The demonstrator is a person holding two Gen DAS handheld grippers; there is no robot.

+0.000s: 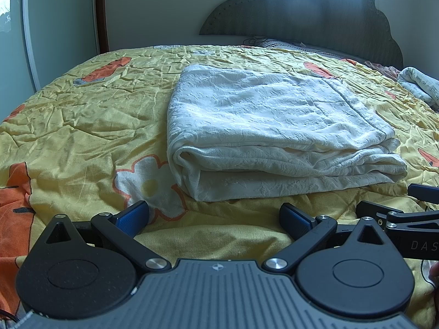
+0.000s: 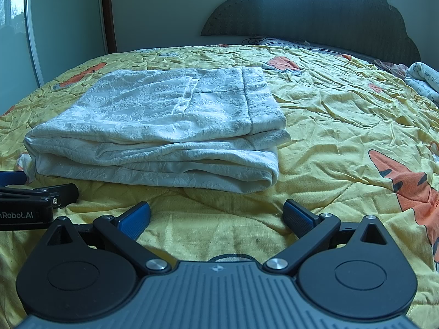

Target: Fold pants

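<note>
The white textured pants (image 1: 269, 126) lie folded into a thick rectangular stack on the yellow bedspread (image 1: 82, 126); they also show in the right wrist view (image 2: 164, 128). My left gripper (image 1: 214, 216) is open and empty, low over the bedspread just in front of the stack's near edge. My right gripper (image 2: 216, 216) is open and empty, also just in front of the stack, to the right of the left one. Each gripper shows at the edge of the other's view, the right one at right (image 1: 411, 213) and the left one at left (image 2: 33, 200).
The bedspread (image 2: 343, 126) has orange and white cartoon prints and is wrinkled. A dark scalloped headboard (image 1: 315, 19) stands at the far end. A rolled printed cloth (image 2: 422, 79) lies at the far right. A wall and door frame (image 1: 101, 11) are at the left.
</note>
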